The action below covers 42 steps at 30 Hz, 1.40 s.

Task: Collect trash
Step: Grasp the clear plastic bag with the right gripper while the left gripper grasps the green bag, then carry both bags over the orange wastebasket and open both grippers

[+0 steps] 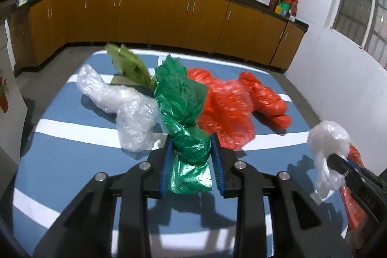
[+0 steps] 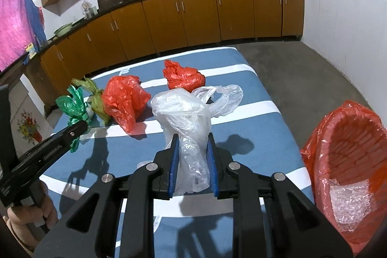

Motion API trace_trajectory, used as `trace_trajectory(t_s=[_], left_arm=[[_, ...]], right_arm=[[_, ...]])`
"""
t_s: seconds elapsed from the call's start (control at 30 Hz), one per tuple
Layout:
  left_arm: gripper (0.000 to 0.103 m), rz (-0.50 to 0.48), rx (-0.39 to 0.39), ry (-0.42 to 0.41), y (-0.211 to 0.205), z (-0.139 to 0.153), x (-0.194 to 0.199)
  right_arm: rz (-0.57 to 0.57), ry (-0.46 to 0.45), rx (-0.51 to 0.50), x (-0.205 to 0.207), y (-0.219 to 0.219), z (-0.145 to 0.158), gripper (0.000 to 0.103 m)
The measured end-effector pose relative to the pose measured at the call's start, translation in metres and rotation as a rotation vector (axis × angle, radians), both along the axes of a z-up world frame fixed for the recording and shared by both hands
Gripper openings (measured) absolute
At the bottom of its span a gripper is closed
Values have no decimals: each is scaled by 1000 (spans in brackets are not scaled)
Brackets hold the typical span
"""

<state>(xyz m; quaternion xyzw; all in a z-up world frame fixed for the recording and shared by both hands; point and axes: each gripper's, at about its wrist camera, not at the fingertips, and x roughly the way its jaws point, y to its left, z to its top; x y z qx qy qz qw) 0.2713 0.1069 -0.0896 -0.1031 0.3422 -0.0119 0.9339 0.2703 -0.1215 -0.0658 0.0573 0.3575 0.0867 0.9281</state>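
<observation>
Left gripper [image 1: 192, 149]: blue pads pressed in on a crumpled green plastic bag [image 1: 181, 98]. The bag is glossy and creased, bunched to a narrow waist between the pads, with a loose tail hanging toward the camera and a fuller crown standing beyond the fingertips.

Right gripper [image 2: 192, 146]: jaws narrowed on a translucent white plastic bag [image 2: 186, 110]. This one is thin and wrinkled, twisted where it is pinched; its loop handles flop out to the far right.

Both bags are over a blue table with white stripes [image 1: 72, 151].

Loose on the table, left wrist view:
- clear crinkled bag [image 1: 121, 103], just left of the green one
- olive-green bag [image 1: 130, 64], far side, behind it
- large red bag [image 1: 229, 100], right of the green one, seemingly touching it

Right wrist view shows a second, smaller red bag [image 2: 182, 75] farther back, apart from the large one.

Near right, off the table edge: a basket lined with red plastic [image 2: 314, 151], open mouth up, clear bubbly plastic lying in its bottom.
</observation>
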Motion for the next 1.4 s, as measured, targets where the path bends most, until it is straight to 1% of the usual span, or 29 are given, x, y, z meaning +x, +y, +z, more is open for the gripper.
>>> trace_trajectory(t_s=[0.2,0.33,0.53,0.73,1.03,1.4], left_arm=[[30,-36,-10,-37,-5,18,-26],[30,-74,-12,-66,-17,32,-42],[30,-143,-12,-98,-48,51,-53],[30,-220,-9,-118,-82,63,-64],[30,-336,-16,-127,-135,72,-72],[30,-474,-38,-116,-197,69,-71]], right_arm=[[-11,-33,7,-14,-8,16,23],[-32,-54,8,-24,-20,24,23],[-81,-81,15,-41,-41,34,23],[-140,-100,27,-58,-70,40,23],[-243,-121,46,-80,-114,45,22],[-377,-128,63,-102,-171,45,22]])
